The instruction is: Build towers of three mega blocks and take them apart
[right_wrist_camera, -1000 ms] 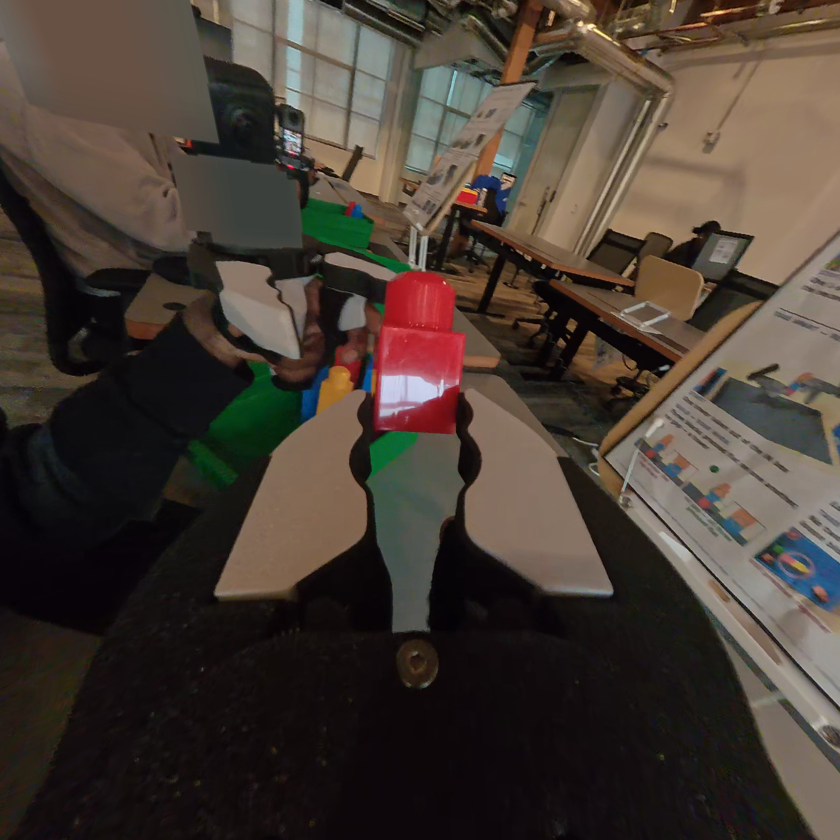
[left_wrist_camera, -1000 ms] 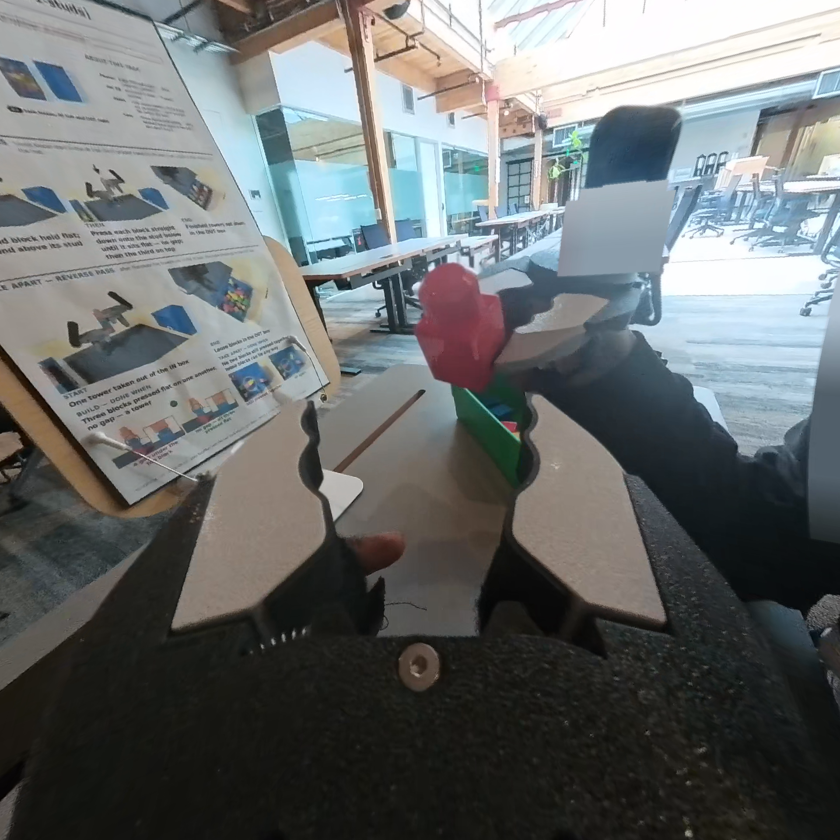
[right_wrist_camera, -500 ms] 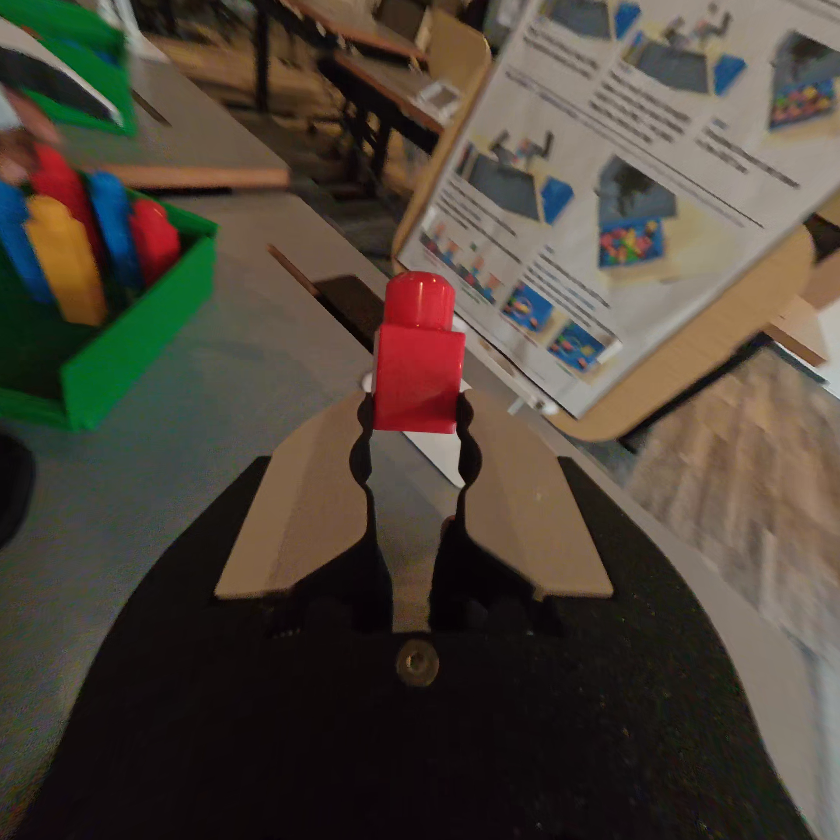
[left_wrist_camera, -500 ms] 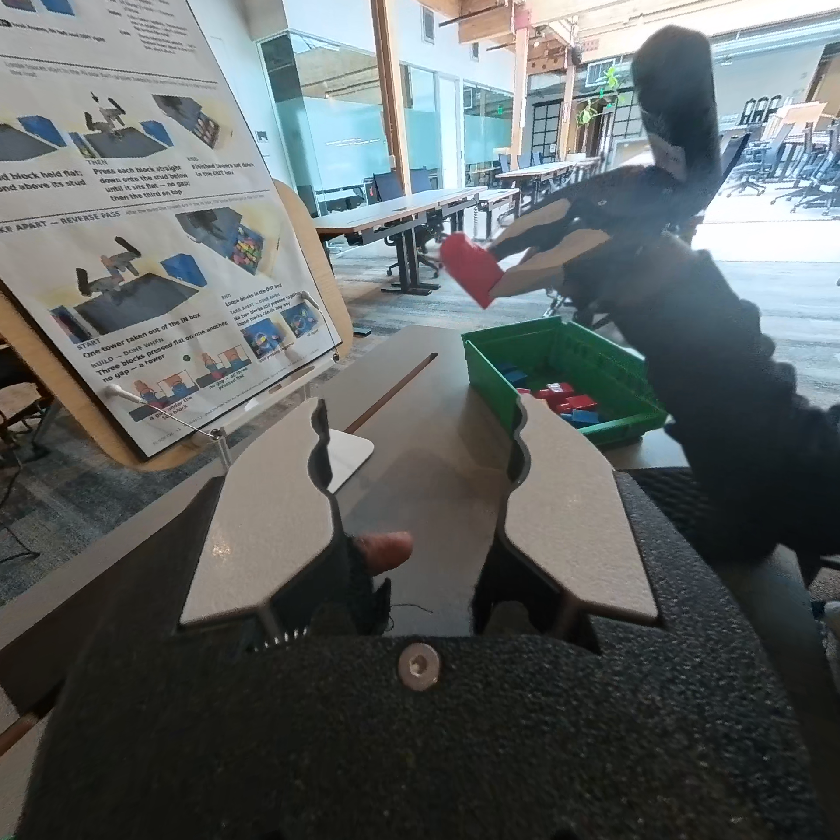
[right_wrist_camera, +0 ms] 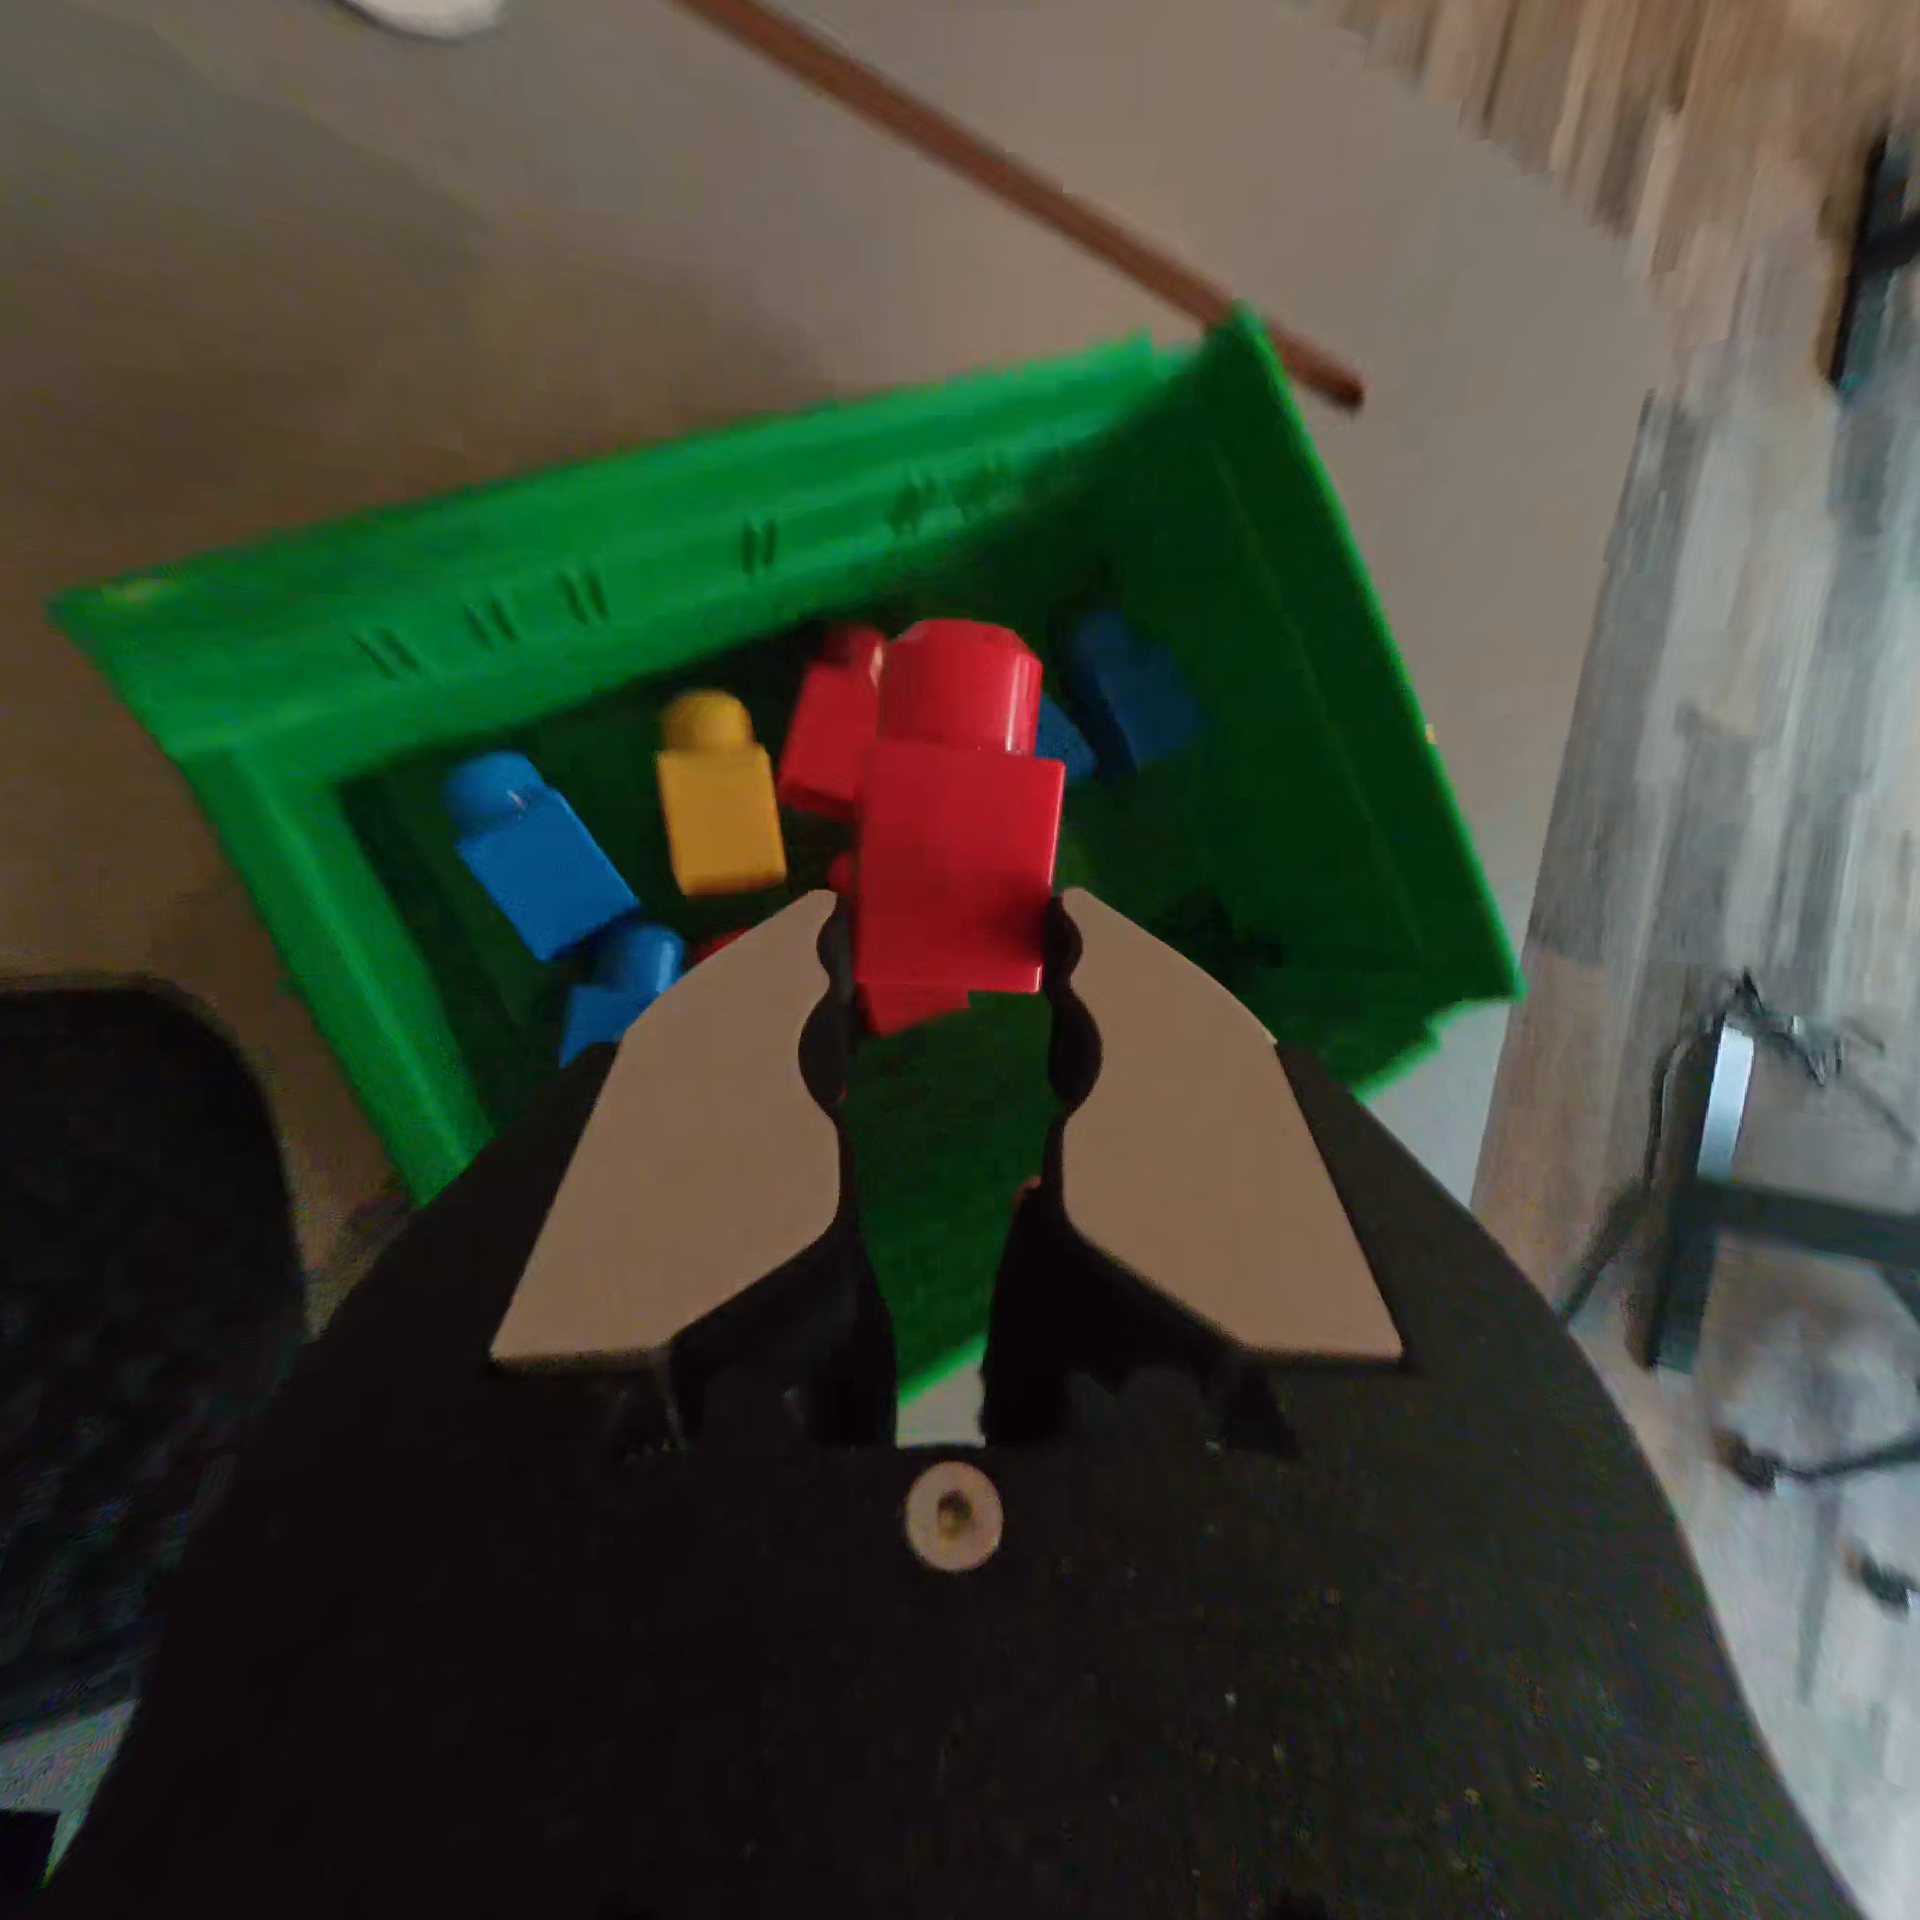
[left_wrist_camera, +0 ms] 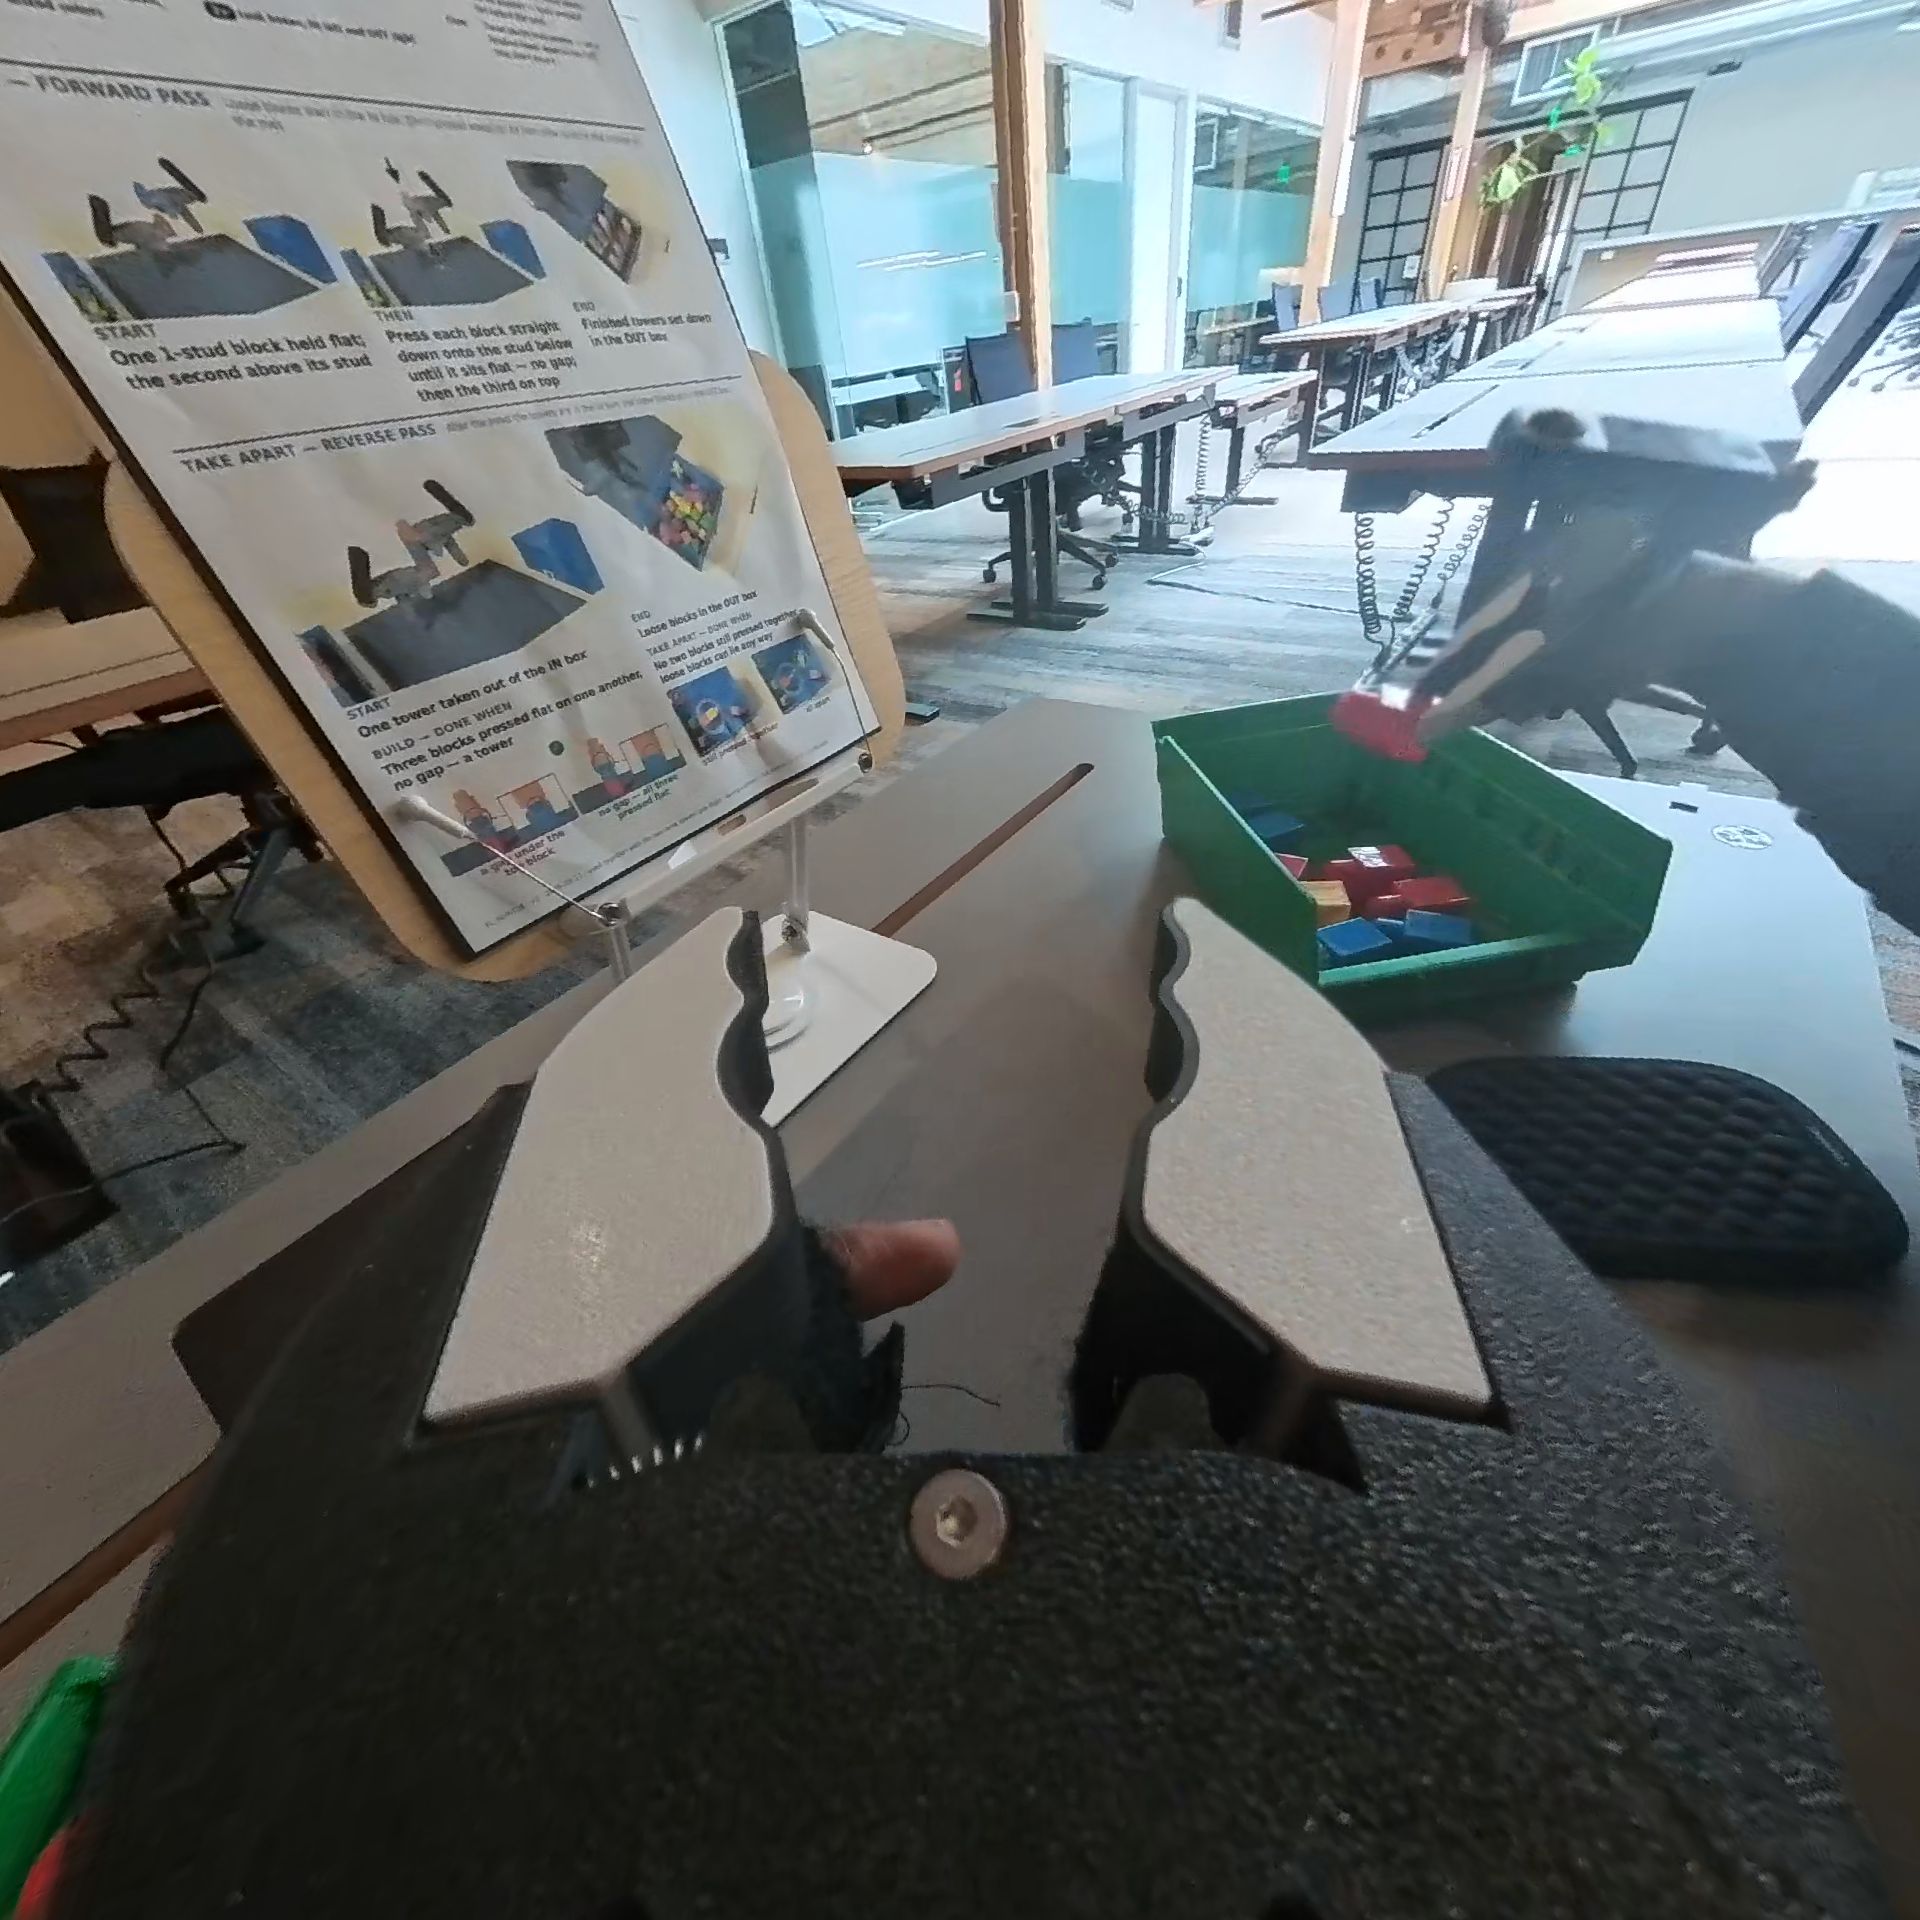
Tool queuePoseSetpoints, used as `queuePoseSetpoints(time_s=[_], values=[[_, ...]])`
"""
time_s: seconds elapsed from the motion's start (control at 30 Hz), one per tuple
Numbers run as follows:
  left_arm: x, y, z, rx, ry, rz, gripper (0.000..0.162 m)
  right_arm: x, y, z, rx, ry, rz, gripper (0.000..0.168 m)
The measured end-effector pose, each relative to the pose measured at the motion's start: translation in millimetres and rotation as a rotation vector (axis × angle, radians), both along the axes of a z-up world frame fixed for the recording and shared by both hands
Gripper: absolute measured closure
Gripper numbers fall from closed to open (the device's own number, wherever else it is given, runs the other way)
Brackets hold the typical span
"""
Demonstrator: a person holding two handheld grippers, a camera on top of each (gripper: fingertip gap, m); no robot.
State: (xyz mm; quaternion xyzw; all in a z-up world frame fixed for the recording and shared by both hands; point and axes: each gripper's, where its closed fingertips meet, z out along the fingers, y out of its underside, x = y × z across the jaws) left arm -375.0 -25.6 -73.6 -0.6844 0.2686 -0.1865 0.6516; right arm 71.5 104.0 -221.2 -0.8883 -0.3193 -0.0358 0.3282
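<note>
The right claw [right_wrist_camera: 948, 940] is clamping a red block [right_wrist_camera: 956, 831] between its two fingertips, stud pointing away from the camera, and is holding it in the air above the green bin [right_wrist_camera: 312, 665]. In the left wrist view the same claw [left_wrist_camera: 1429, 707] is showing at the far right, tipped downward over the bin's [left_wrist_camera: 1205, 790] far side, with the red block [left_wrist_camera: 1380, 722] at its tip, clear of the pile below.

Inside the bin, loose blocks are lying in a jumble: a yellow block [right_wrist_camera: 717, 810], a blue block [right_wrist_camera: 535, 852] beside it, another blue one [right_wrist_camera: 1127, 691] toward the far wall, and more red and blue pieces partly hidden behind the held block.

The left claw [left_wrist_camera: 951, 945] is hanging above the grey counter [left_wrist_camera: 1018, 1039] with its fingers spread well apart and nothing between them. A bare fingertip [left_wrist_camera: 899, 1257] is poking out near its base.

An instruction board [left_wrist_camera: 395, 499] is standing on a white stand [left_wrist_camera: 842, 987] at the counter's left side, and a black mat [left_wrist_camera: 1662, 1164] is lying just near the bin.
</note>
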Motion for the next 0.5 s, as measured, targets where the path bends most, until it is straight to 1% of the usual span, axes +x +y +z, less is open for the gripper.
queuePoseSetpoints(time_s=[0.1, 0.2, 0.27, 0.33, 0.37, 0.43, 0.5], values=[[1, 0, 0, 0.0, -0.003, -0.006, 0.092, 19, -3, -21, -0.07, -0.069, -0.044, 0.133], [3, 0, 0, -0.001, 0.0, -0.01, 0.092, 21, 3, -38, -0.144, -0.143, -0.031, 0.133], [3, -1, 0, -0.001, 0.008, -0.009, 0.092, 29, 4, -55, -0.254, -0.269, -0.025, 0.133], [4, -2, 0, 0.001, 0.012, -0.011, 0.092, 47, 8, -67, -0.338, -0.44, -0.037, 0.133], [4, -2, 0, 0.003, 0.012, -0.012, 0.092, 51, 9, -73, -0.382, -0.484, -0.035, 0.133], [3, -3, 1, 0.006, 0.01, -0.013, 0.092, 53, 12, -83, -0.445, -0.506, -0.024, 0.133], [1, -2, 1, 0.004, 0.006, -0.011, 0.092, 52, 18, -90, -0.461, -0.514, -0.017, 0.133]])
